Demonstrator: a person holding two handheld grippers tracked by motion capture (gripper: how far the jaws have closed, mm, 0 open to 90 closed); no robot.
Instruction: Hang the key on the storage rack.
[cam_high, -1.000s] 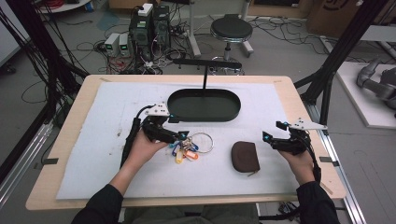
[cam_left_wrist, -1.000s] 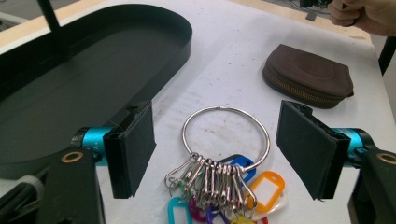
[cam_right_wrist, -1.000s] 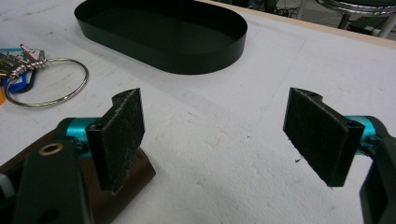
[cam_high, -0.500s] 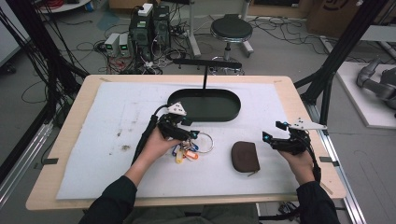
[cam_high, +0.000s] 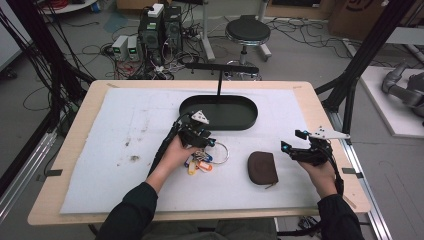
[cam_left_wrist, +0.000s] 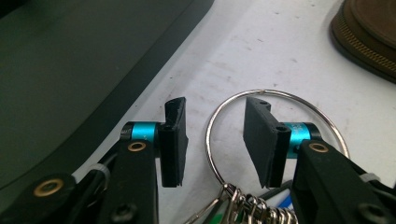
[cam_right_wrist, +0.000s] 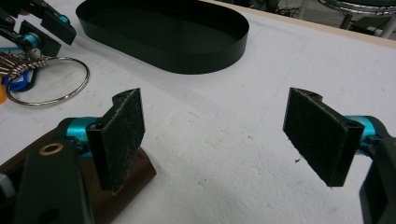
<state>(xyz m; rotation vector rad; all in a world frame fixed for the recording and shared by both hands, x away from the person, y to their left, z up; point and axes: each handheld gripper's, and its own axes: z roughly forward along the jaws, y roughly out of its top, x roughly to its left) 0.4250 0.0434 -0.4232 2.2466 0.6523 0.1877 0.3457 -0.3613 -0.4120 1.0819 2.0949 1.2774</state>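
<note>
Key ring (cam_left_wrist: 275, 135): flat on worktop, its wire between the left gripper (cam_left_wrist: 212, 140) fingers.
Left fingers: closing, not yet clamped.
Right gripper (cam_right_wrist: 224, 140): fingers apart, well clear.

Left tongs (cam_high: 209, 144) closing over key ring (cam_high: 218, 152), right tongs (cam_high: 291, 141) apart, brown pouch (cam_high: 263, 167) between

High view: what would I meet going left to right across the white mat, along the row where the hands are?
Left gripper → key ring with keys → brown pouch → right gripper.
</note>
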